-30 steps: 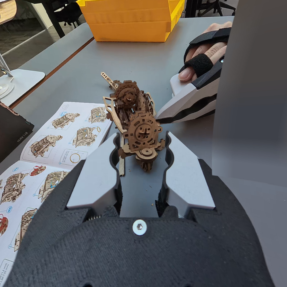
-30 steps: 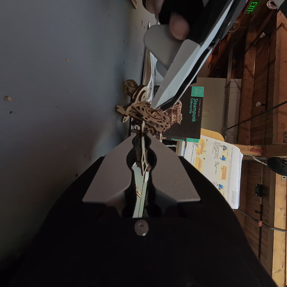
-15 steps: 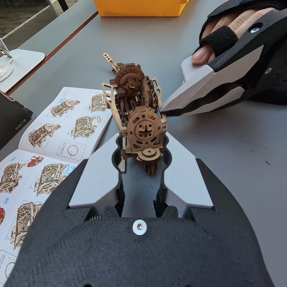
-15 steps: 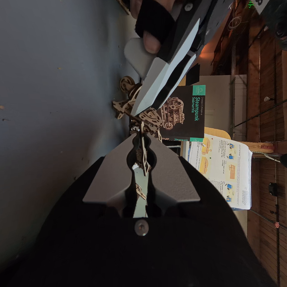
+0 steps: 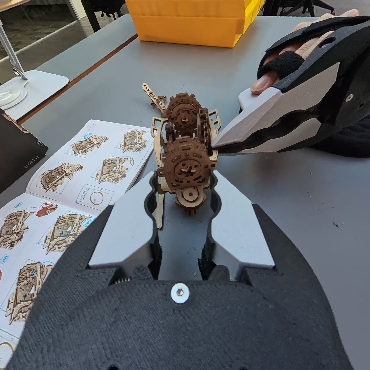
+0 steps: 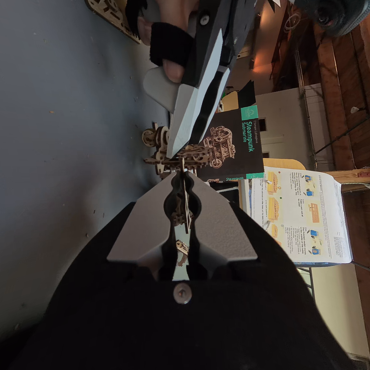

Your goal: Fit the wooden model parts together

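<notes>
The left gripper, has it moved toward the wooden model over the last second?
Yes. The left gripper closed in; its fingertips now flank the wooden model, which earlier stood ahead of them.

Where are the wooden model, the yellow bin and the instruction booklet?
wooden model (image 5: 185, 170), left wrist view, on its front gear disc.
yellow bin (image 5: 188, 26), left wrist view, on its front wall.
instruction booklet (image 5: 96, 160), left wrist view, on the open page.

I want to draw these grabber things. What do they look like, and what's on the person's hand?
Each gripper, left gripper and right gripper, has a rough black body, a silver bolt, and two pale grey wedge-shaped fingers with wavy black inner pads. The hand wears black fabric straps, one looped round a finger.
</notes>
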